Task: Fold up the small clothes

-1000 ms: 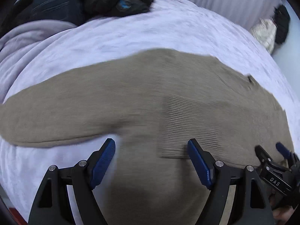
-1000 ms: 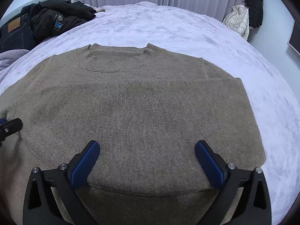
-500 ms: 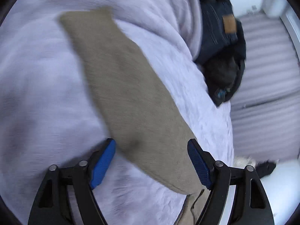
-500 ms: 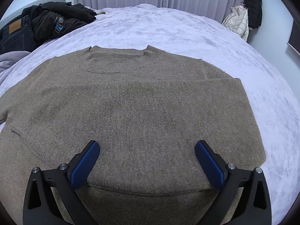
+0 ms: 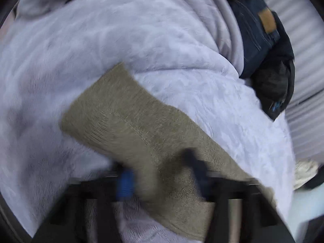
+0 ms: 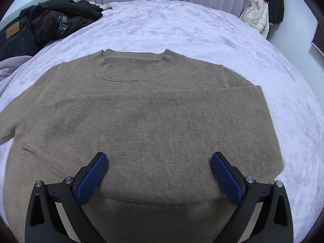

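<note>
At the far left of the right wrist view, dark jeans (image 6: 14,38) and a black jacket (image 6: 60,22) are piled on the lilac bedspread (image 6: 202,30). A tan sweater (image 6: 151,121) is spread flat on the bedspread, collar toward the curtains, its right side already folded in. The right gripper (image 6: 159,180) is held above the sweater's lower half, blue pads spread wide and touching nothing. A pale puffer coat (image 6: 257,18) is hung at the far right.

In the blurred left wrist view, the sweater's sleeve (image 5: 131,125) is seen between the closing jaws of the left gripper (image 5: 160,174); whether the pads already press the knit cannot be told.
</note>
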Demonstrator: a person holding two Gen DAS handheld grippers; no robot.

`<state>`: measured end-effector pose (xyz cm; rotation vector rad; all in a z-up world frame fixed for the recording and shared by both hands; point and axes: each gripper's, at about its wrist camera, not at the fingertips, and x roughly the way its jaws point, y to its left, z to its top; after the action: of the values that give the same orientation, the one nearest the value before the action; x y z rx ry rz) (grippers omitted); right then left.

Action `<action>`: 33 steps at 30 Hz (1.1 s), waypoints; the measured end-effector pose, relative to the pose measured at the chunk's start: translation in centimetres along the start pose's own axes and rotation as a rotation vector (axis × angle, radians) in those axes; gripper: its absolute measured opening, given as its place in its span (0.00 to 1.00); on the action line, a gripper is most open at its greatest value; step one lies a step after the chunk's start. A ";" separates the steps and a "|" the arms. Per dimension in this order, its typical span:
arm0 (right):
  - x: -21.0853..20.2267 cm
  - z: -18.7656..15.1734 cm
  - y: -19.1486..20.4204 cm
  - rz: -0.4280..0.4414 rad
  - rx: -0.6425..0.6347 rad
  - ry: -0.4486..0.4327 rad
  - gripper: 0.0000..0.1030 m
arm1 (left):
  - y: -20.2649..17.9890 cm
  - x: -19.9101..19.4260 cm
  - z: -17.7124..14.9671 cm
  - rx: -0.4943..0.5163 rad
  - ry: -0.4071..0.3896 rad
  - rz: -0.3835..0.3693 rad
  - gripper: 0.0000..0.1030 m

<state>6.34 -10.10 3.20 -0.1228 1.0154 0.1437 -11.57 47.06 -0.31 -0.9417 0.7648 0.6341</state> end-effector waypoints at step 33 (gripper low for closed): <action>3.5 3.7 29.2 0.047 -0.409 0.049 0.95 | -11.2 -6.6 -5.0 0.367 -0.141 0.006 0.09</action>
<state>6.05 19.42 1.12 -0.4766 1.0282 0.3922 -8.31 36.59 8.37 -0.5529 0.7270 0.5354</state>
